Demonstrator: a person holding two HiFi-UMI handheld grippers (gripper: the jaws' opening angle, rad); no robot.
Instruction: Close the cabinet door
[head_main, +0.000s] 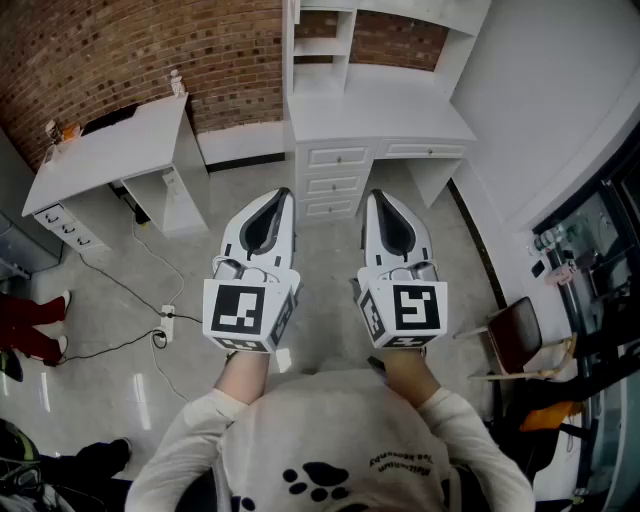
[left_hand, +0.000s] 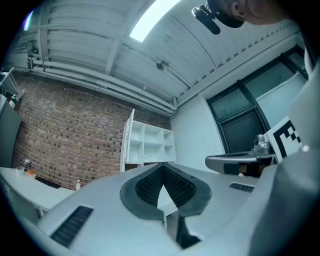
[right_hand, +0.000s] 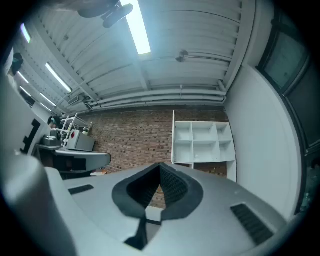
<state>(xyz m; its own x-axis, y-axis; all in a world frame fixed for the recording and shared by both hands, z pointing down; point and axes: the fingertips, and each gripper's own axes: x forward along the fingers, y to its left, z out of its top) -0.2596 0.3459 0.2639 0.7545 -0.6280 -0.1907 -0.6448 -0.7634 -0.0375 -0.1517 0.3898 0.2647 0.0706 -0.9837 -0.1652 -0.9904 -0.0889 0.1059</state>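
I hold my left tongs (head_main: 282, 196) and right tongs (head_main: 378, 198) side by side, both closed and empty, tips toward the far white desk (head_main: 385, 118) against the brick wall (head_main: 120, 50).

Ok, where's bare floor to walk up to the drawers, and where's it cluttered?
Bare floor runs straight ahead up to the drawers, and the desktop above them is bare too. Crowded: cables and a power strip lie on the left near the side desk; a chair stands on the right.
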